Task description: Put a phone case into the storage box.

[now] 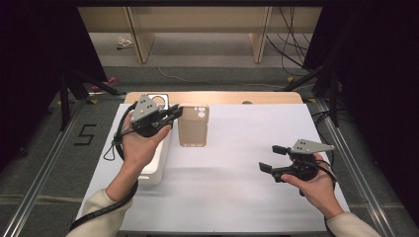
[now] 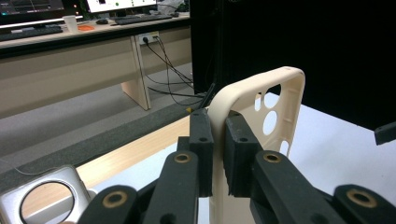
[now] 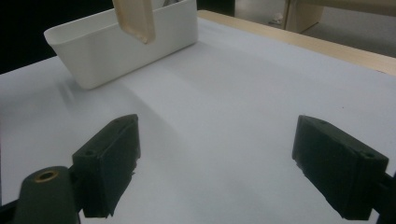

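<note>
High view: left gripper [image 1: 176, 112] clamps beige phone case [image 1: 193, 125] above white table [image 1: 237, 168]; right gripper [image 1: 272, 158] wide open, empty; grey floor beyond.

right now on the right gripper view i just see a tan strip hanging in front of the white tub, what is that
observer: it's a tan phone case. the left gripper has it pinched by one long edge.
operator: ok, anything else near the tub i should know about
observer: yes, a silver piece with a round hole sits at the far end of the tub, just behind the left gripper.
</note>
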Demonstrator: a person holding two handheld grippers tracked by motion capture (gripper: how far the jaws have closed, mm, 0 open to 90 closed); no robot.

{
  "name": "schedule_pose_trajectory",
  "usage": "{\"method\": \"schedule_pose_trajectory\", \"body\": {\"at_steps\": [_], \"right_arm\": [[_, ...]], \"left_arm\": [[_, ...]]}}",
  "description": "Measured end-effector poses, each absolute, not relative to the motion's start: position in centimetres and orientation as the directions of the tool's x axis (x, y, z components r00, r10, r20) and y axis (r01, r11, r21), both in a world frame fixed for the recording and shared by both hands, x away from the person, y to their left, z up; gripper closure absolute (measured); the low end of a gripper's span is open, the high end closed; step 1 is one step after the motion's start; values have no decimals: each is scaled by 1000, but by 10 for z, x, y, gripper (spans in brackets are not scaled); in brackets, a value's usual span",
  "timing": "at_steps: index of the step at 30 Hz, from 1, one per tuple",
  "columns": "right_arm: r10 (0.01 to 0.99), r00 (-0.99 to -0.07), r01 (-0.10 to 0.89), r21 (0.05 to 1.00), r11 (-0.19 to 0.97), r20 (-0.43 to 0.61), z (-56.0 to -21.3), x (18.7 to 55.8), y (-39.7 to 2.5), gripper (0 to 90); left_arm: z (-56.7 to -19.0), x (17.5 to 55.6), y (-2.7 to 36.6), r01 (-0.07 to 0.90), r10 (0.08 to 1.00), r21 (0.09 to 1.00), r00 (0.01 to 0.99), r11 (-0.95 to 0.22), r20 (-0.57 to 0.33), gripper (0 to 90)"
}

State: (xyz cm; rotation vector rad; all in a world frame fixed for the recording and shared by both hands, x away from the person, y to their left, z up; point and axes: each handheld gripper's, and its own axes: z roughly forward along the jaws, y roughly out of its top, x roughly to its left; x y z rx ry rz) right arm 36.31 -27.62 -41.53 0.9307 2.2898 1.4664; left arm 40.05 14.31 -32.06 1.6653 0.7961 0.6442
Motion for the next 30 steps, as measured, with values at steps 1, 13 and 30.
{"method": "schedule_pose_trajectory", "body": {"at_steps": [1,13,30], "right_arm": [[641,-759,372,884,282,115,-416,363,-276,162],[640,-759,377,883,280,121,-416,363,-276,162],[638,-759,383,880,281,127,-418,364,-275,162]], "left_arm": [[-319,401,144,169,783,975,622,-148,11,826],[-312,406,164,168,804,976,594,-136,10,826],[-300,412,192,160,833,977,552,-140,29,826]]}}
